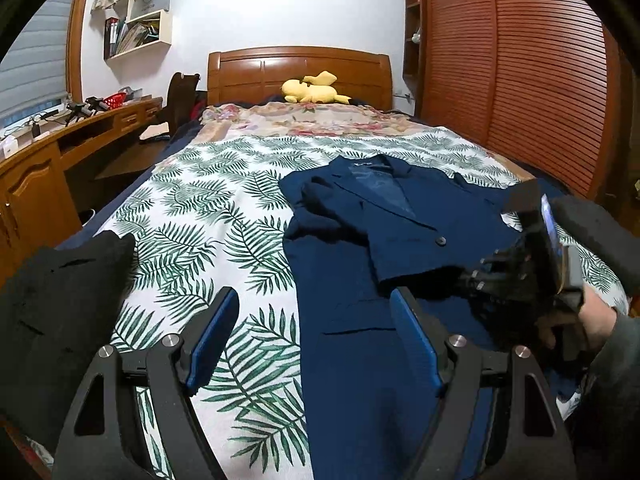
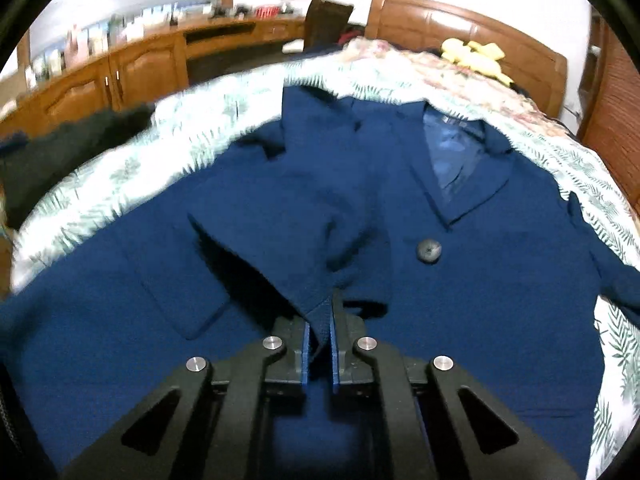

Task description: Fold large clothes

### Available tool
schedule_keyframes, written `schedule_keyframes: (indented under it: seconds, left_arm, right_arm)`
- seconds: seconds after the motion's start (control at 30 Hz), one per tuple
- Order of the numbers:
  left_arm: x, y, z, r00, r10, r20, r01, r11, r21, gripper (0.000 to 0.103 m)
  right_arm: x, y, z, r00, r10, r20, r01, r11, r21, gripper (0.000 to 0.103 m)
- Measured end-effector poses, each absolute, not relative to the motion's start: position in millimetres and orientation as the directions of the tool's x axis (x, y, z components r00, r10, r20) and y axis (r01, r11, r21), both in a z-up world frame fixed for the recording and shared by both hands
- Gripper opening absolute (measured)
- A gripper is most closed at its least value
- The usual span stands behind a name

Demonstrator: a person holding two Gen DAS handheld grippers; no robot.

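Observation:
A navy blue blazer (image 1: 352,280) lies front up on the leaf-print bedspread (image 1: 208,208), collar toward the headboard. Its left sleeve (image 2: 304,216) is folded across the chest, next to a dark button (image 2: 429,251). My right gripper (image 2: 320,312) is shut on the cuff of that sleeve and holds it just above the blazer's front; it also shows in the left wrist view (image 1: 492,276) at the right. My left gripper (image 1: 316,324) is open and empty, hovering over the blazer's left edge and the bedspread.
A black garment (image 1: 60,304) lies at the bed's left edge. A yellow plush toy (image 1: 312,89) sits by the wooden headboard (image 1: 298,68). A wooden desk (image 1: 60,148) runs along the left; a slatted wardrobe (image 1: 520,72) stands on the right.

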State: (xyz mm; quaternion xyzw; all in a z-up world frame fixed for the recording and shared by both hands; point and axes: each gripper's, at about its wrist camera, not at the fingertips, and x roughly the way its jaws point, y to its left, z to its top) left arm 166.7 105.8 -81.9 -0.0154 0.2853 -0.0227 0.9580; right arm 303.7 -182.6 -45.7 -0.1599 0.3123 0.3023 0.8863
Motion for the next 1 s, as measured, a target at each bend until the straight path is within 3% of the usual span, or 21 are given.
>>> schedule_keyframes:
  seconds: [0.23, 0.43, 0.57, 0.83, 1.0]
  left_arm:
    - [166, 95, -76, 0.845, -0.07, -0.53, 0.063, 0.998, -0.03, 0.079]
    - [166, 81, -73, 0.847, -0.099, -0.522, 0.102, 0.995, -0.023, 0.079]
    - [168, 73, -73, 0.844, -0.114, -0.525, 0.121, 0.992, -0.021, 0.079]
    - [170, 65, -77, 0.833, -0.127, -0.539, 0.138, 0.99, -0.02, 0.079]
    - [170, 65, -78, 0.829, -0.133, -0.544, 0.143, 0.989, -0.023, 0.079]
  right_arm:
    - [248, -231, 20, 0.706, 0.503, -0.498, -0.602, 0.797, -0.048, 0.006]
    - [201, -275, 44, 0.758, 0.488, -0.432, -0.553, 0.833, -0.029, 0.006]
    - [191, -289, 31, 0.774, 0.437, -0.458, -0.508, 0.861, -0.038, 0.006]
    - [204, -281, -21, 0.733, 0.327, -0.596, -0.46, 0.884, -0.081, 0.006]
    - [210, -271, -22, 0.728, 0.316, -0.609, -0.461, 0.883, -0.092, 0.009]
